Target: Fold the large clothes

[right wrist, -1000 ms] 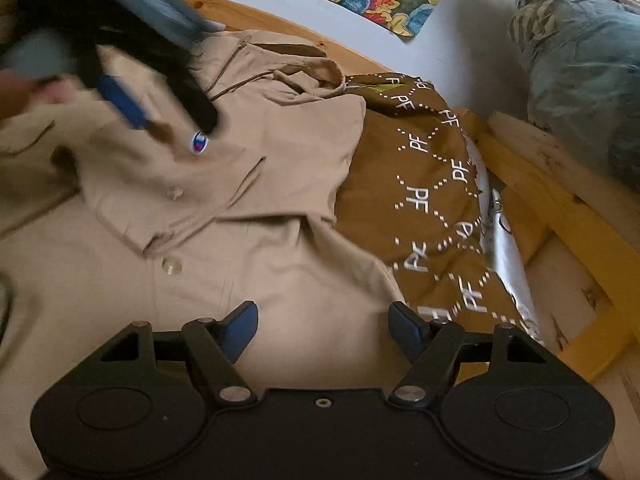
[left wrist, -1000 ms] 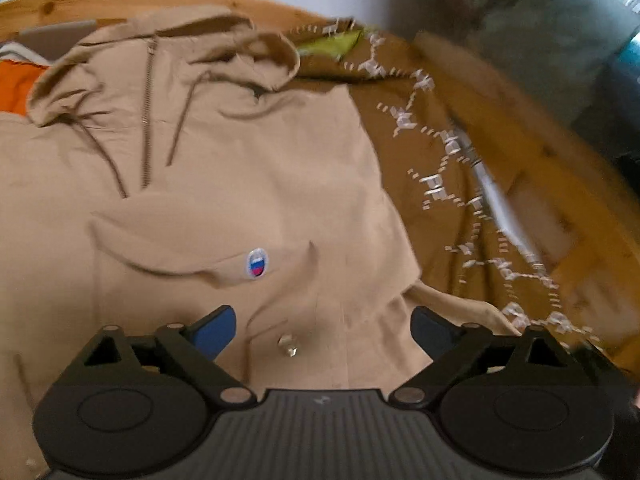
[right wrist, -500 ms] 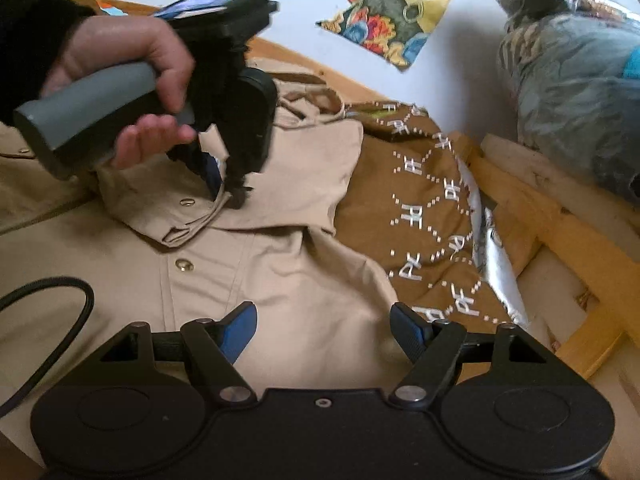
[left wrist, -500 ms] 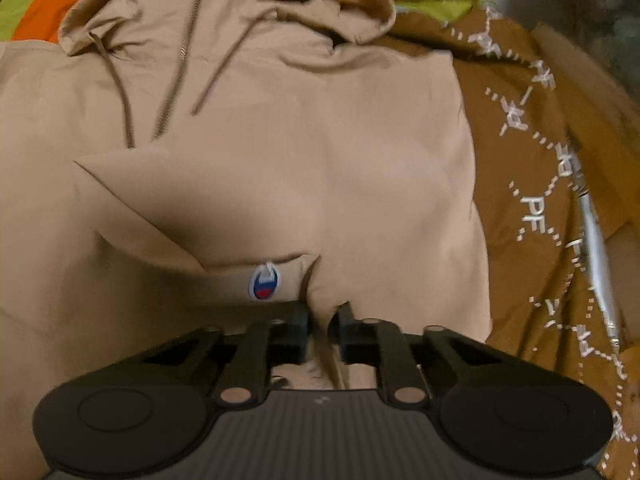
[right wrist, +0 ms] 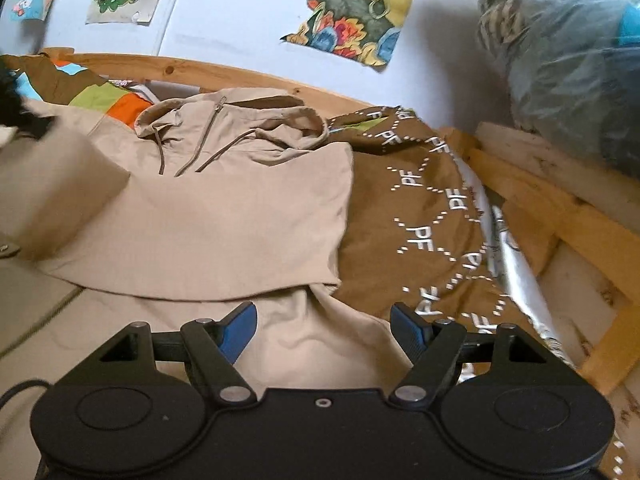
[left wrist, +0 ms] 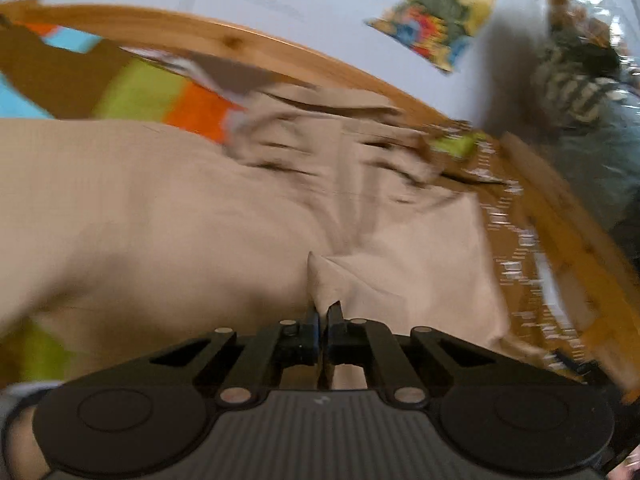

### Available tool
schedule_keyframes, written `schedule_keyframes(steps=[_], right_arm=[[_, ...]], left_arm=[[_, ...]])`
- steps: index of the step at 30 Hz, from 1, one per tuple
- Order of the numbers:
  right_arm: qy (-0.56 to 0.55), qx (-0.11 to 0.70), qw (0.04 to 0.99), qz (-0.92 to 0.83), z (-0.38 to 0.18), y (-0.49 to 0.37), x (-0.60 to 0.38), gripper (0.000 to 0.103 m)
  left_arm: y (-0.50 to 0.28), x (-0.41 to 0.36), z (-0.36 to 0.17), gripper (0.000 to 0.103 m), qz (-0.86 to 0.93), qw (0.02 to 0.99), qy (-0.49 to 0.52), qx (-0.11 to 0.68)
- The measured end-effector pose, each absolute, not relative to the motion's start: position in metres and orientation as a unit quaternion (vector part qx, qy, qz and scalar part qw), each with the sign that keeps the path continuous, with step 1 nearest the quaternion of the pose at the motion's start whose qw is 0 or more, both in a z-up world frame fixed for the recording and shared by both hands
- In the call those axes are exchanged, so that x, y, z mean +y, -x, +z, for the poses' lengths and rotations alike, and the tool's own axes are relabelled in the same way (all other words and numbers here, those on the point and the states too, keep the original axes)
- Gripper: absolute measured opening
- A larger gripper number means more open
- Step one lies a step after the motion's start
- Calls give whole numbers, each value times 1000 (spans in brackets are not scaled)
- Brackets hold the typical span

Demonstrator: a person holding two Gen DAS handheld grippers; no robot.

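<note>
**Hoodie pinched in left claw, right claw wide apart above hem**

Hoodie, beige w/ zip + drawcords, lies spread on a brown blanket printed w/ white letters, inside a wooden frame. Hood end lies toward the wall, posters above it.

Left gripper: fingers pressed together on a fold of the beige fabric, which rises in a small peak right at the tips. Rest of the garment stretches away ahead + to the left; view is motion-blurred.

Right gripper: blue pads well apart, nothing between them. It hangs over the lower part of the garment, near its right edge where beige meets brown blanket. A folded-over layer lies just ahead of the tips.
</note>
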State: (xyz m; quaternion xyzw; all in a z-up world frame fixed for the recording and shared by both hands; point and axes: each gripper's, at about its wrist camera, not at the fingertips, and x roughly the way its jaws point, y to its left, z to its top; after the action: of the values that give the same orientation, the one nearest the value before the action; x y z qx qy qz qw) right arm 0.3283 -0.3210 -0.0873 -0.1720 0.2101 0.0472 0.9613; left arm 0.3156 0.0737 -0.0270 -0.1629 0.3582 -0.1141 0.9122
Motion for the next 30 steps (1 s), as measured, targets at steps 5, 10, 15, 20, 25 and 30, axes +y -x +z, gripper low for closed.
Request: schedule_keyframes(steps=[5, 10, 15, 20, 25, 30], right_arm=[[153, 244, 957, 36, -78, -392, -309, 75], [36, 306, 951, 8, -79, -460, -327, 49], [34, 312, 950, 1, -90, -470, -324, 14], [87, 291, 953, -12, -96, -462, -315, 23], [86, 249, 964, 14, -85, -423, -308, 57], [66, 223, 970, 78, -78, -365, -286, 75]], left_arm=[[-314, 115, -63, 3, -42, 902, 172, 393], [-306, 114, -72, 2, 0, 905, 154, 396], [-310, 92, -76, 2, 12, 908, 101, 405], [-316, 92, -92, 8, 28, 895, 108, 432], [-272, 116, -50, 32, 36, 913, 136, 384], [-204, 162, -7, 66, 94, 930, 148, 322]])
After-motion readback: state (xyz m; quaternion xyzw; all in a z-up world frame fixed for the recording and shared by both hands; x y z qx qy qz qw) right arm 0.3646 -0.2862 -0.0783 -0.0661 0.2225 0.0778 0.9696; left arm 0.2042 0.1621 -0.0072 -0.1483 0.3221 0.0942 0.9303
